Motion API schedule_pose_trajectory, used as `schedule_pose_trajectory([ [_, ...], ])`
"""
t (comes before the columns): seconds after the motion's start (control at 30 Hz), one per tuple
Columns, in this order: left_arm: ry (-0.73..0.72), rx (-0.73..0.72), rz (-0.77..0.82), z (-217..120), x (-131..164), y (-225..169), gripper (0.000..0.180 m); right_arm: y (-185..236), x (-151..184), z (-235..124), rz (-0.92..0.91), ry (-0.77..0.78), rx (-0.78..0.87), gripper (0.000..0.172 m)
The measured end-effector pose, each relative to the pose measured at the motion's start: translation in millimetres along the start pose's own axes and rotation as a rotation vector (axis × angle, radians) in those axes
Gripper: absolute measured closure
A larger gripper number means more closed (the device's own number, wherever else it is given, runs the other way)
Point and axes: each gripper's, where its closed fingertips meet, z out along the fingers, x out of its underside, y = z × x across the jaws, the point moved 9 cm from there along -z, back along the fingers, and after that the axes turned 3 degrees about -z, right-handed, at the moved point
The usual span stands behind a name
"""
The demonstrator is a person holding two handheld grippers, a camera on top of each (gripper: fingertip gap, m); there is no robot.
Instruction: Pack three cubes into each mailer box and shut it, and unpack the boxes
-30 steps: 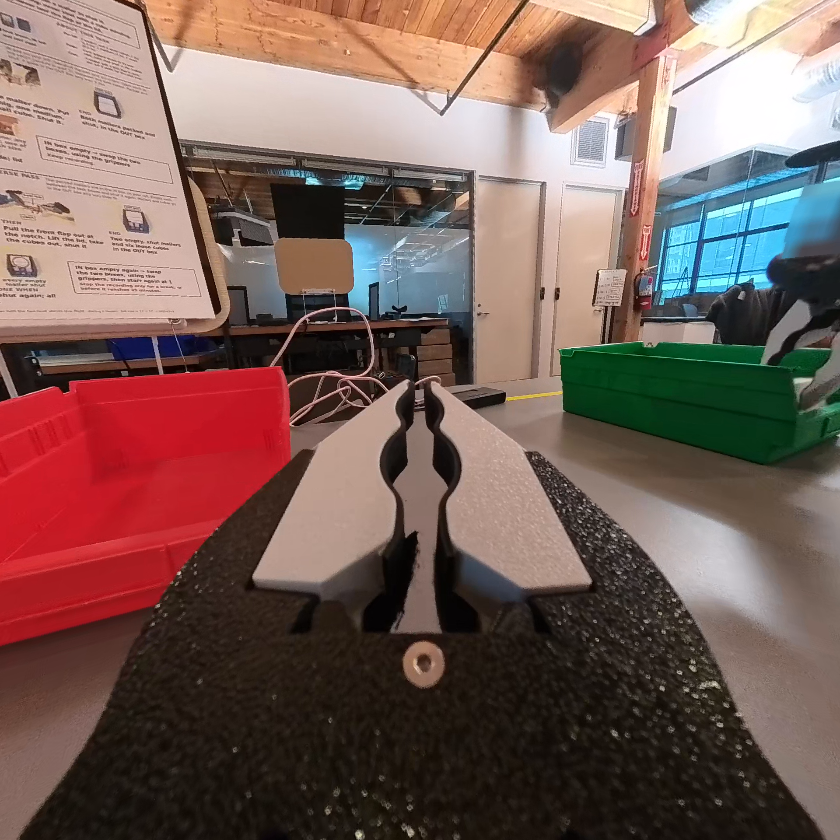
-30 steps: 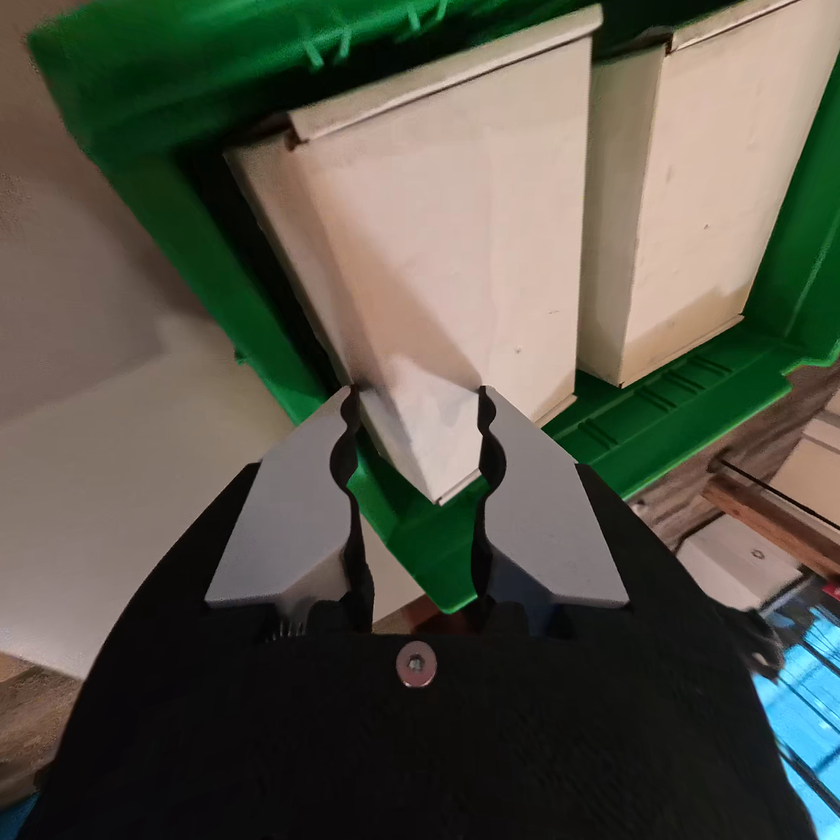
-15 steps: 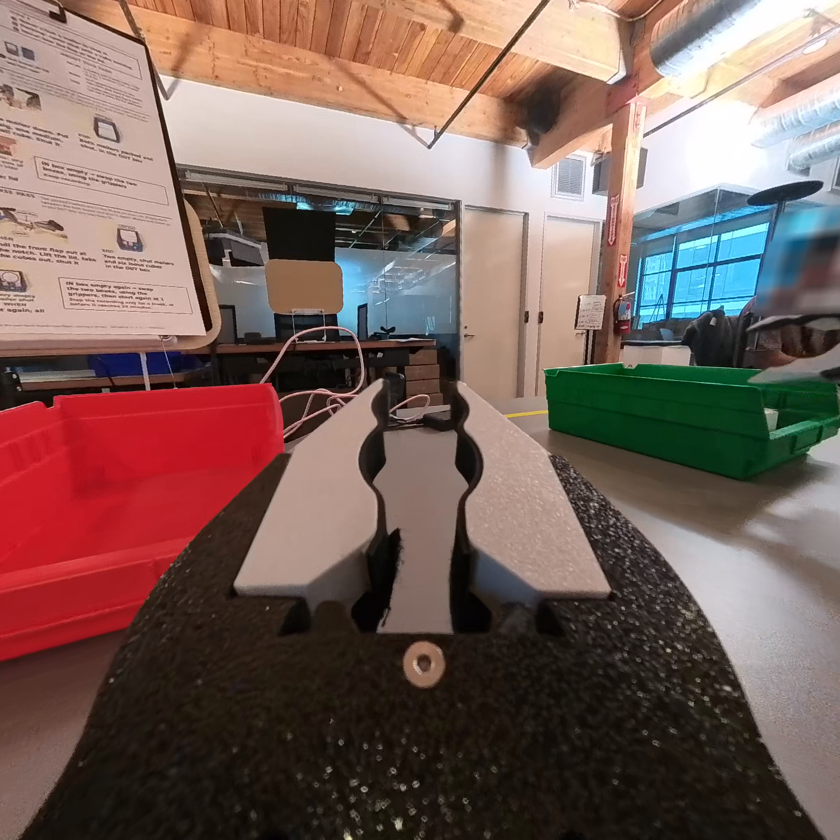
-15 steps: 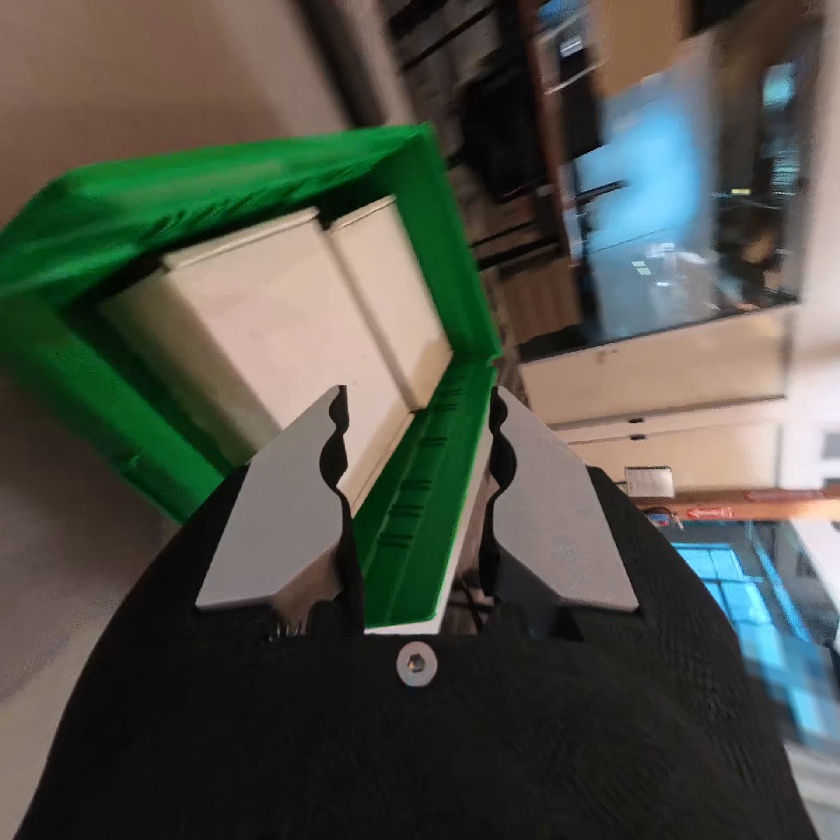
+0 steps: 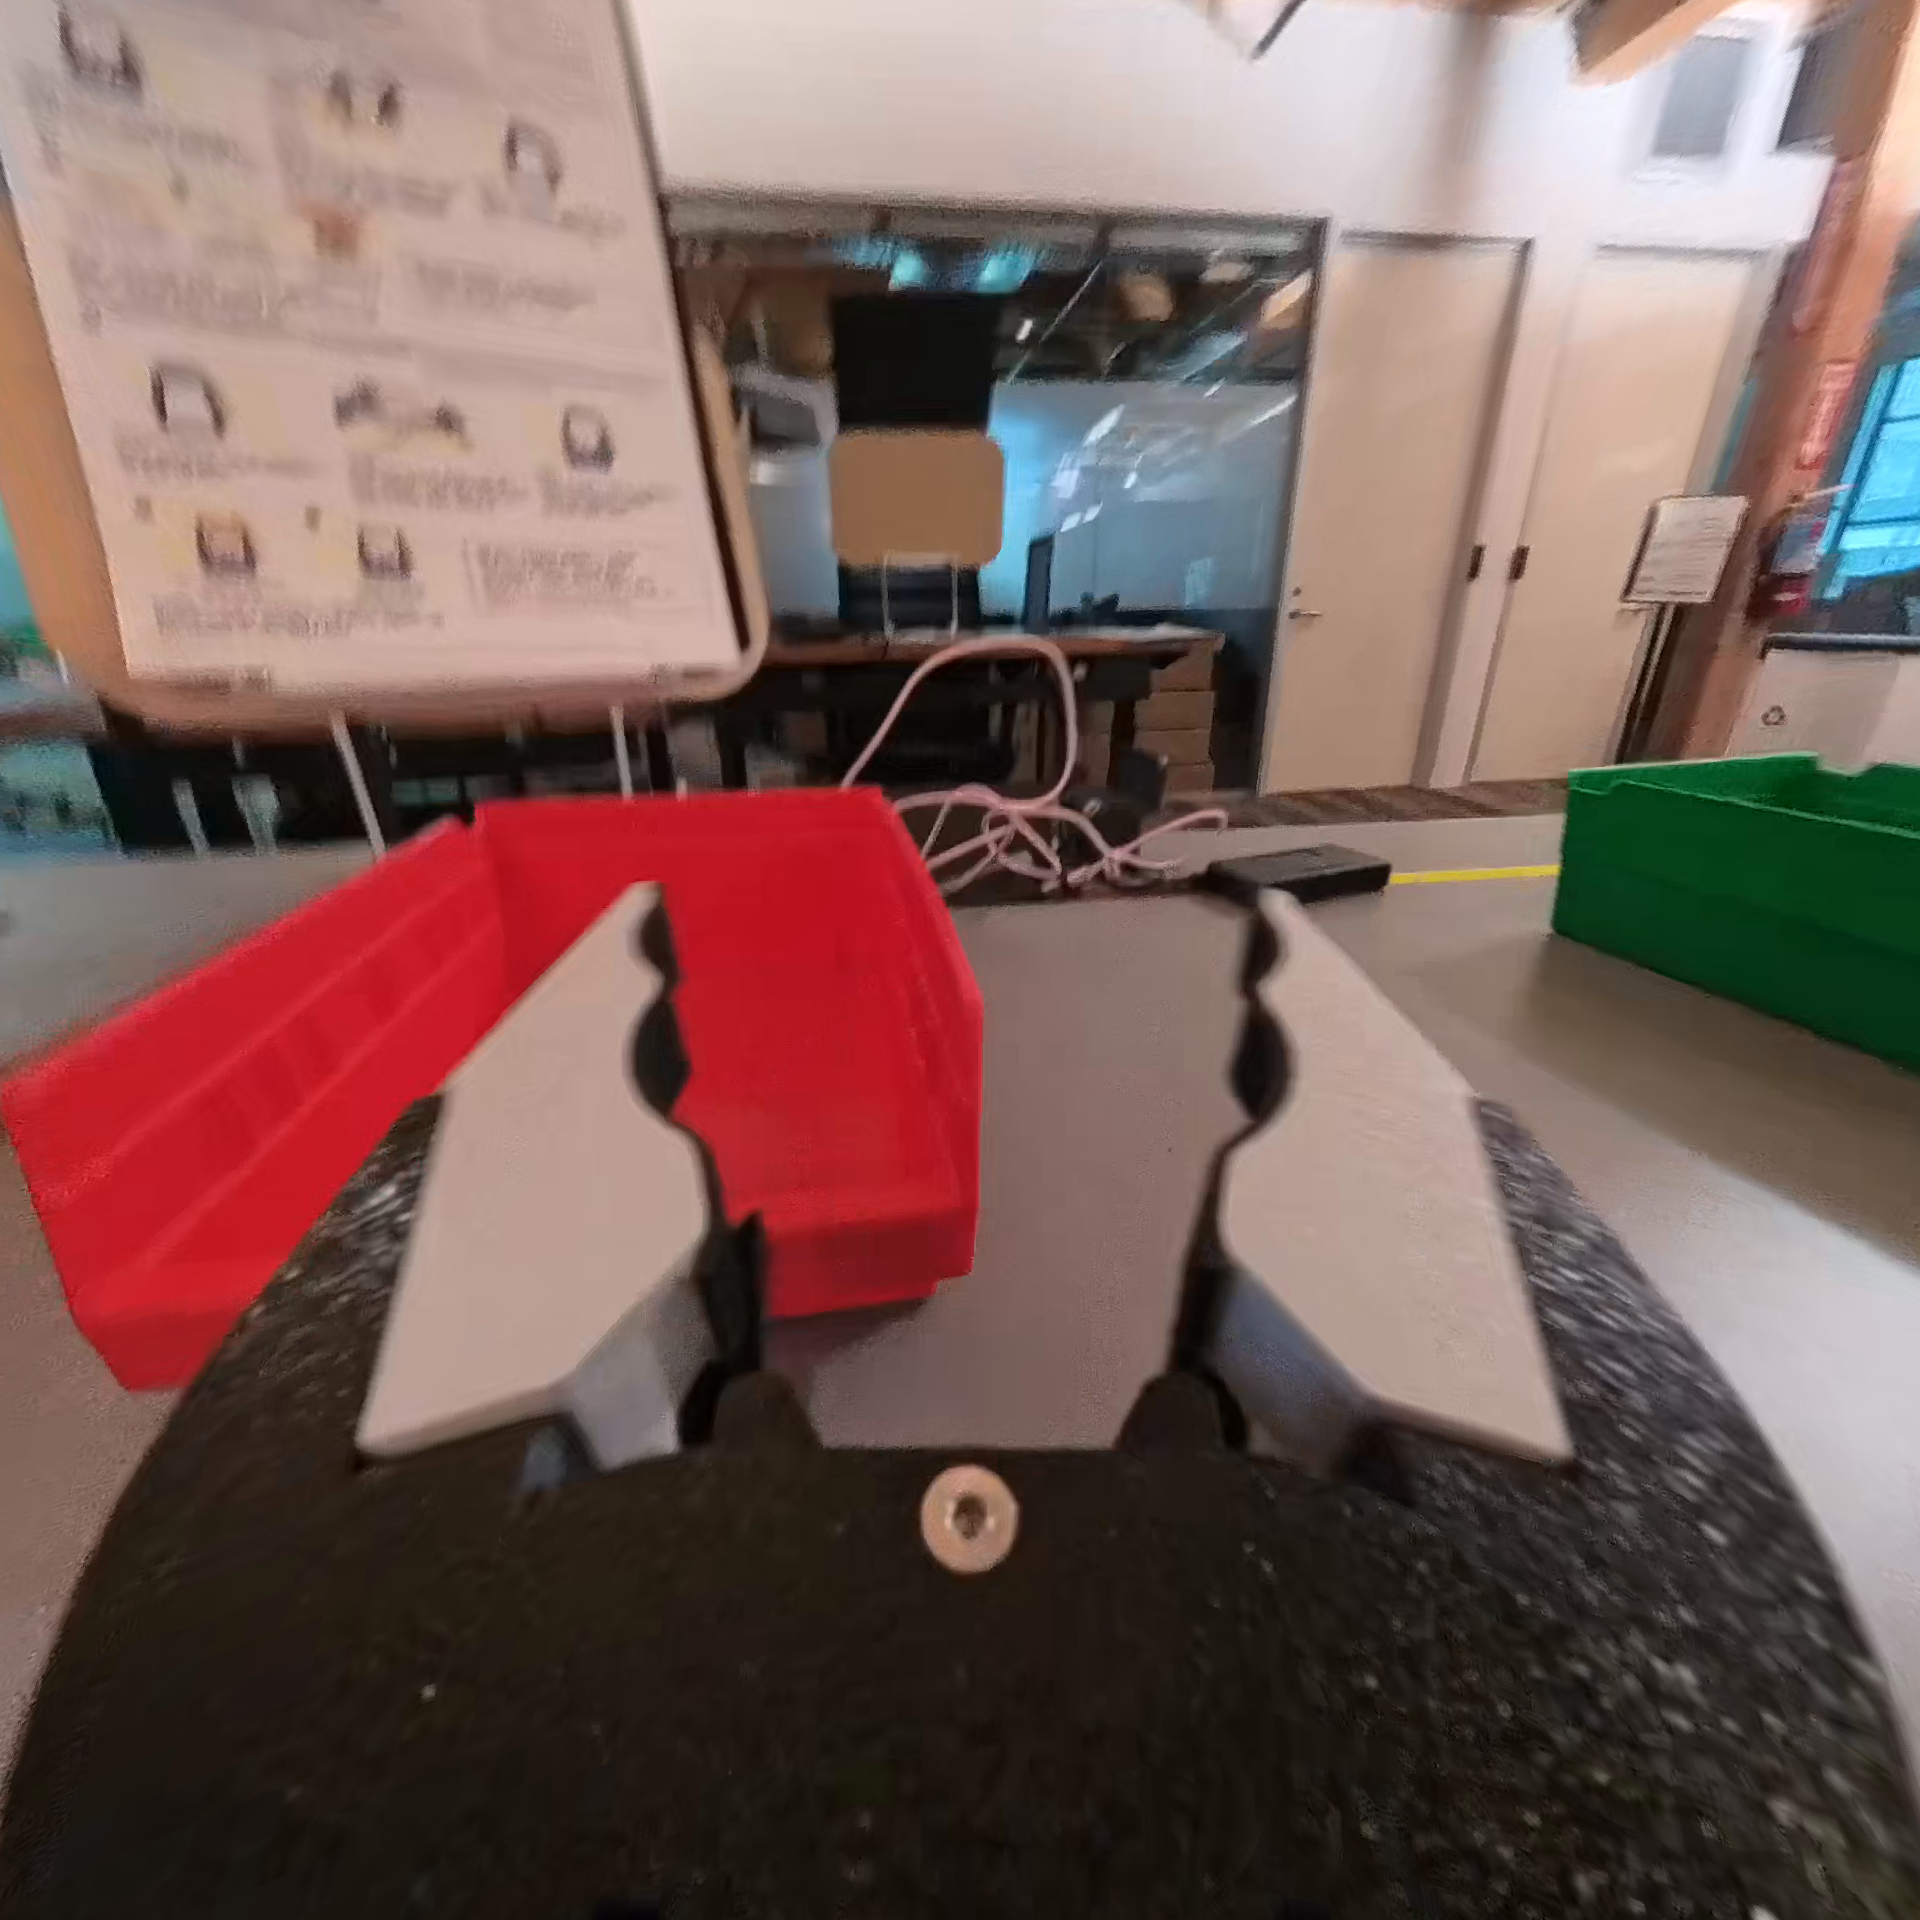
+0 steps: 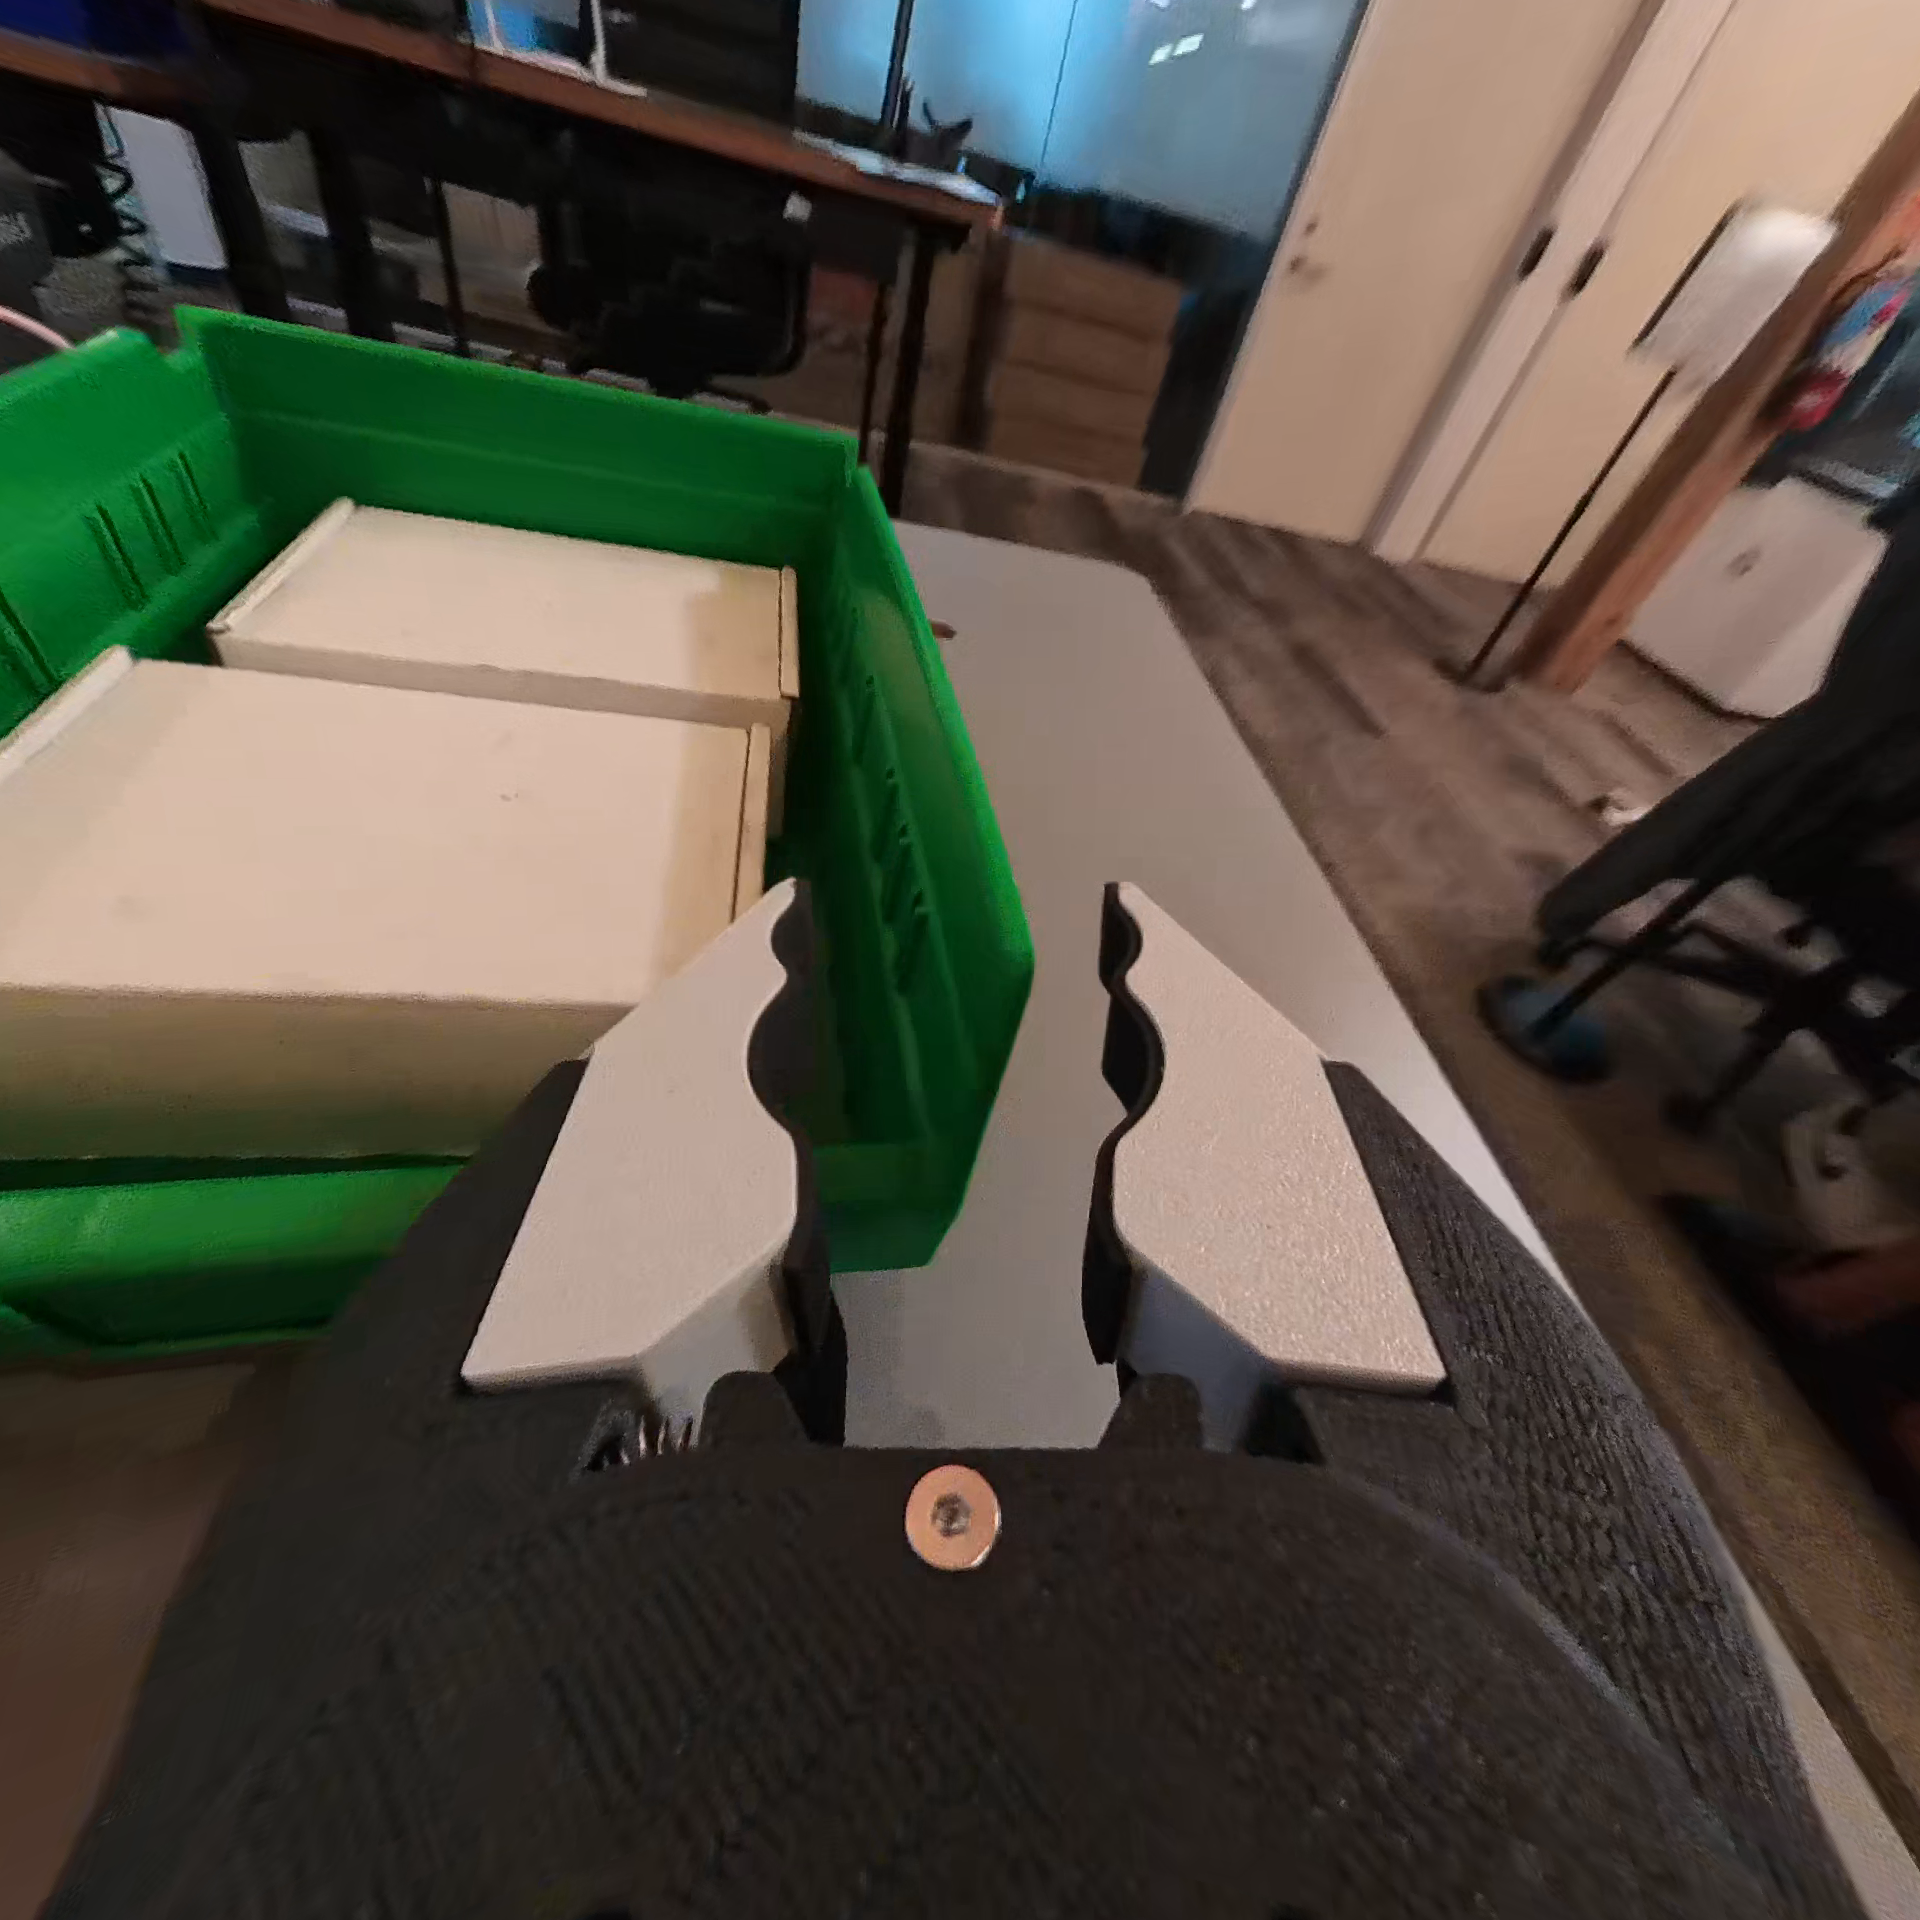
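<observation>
Two mailer boxes left of right gripper

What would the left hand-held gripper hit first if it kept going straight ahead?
Probably nothing soon: the open left hand-held gripper points over bare table, the red bin just left of its line. Farther on lie pink cables; depth is unclear.

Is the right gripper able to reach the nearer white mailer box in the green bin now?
Probably yes. The right gripper is open and empty, the mailer box lies uncovered just left of it; only the green bin wall stands between.
</observation>
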Motion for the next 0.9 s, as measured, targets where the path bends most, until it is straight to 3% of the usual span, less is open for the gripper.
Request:
schedule_pose_trajectory([
  [0.07, 0.126, -0.009, -0.074, 16, 7, 8, 0.044, -3, 2, 6, 0.018, 0.046, -0.068, 0.123],
  [0.17, 0.277, 0.003, -0.050, 36, 24, 6, 0.039, -4, 8, 15, 0.031, 0.157, -0.166, 0.144],
  [0.23, 0.365, 0.019, -0.002, 47, 35, 2, 0.047, -6, 8, 16, 0.032, 0.166, -0.175, 0.160],
  [0.33, 0.441, 0.030, 0.049, 60, 46, 2, 0.065, -4, 9, 12, 0.128, 0.164, -0.295, 0.169],
  [0.47, 0.493, 0.009, 0.115, 73, 48, 12, 0.083, 5, 8, 3, 0.084, 0.158, -0.306, 0.169],
  [0.63, 0.490, -0.022, 0.182, 77, 48, 17, 0.120, 23, 5, -12, 0.008, 0.160, -0.329, 0.168],
  [0.9, 0.479, 0.017, 0.205, 86, 48, 14, 0.140, 55, 3, -35, -0.007, 0.112, -0.434, 0.168],
])
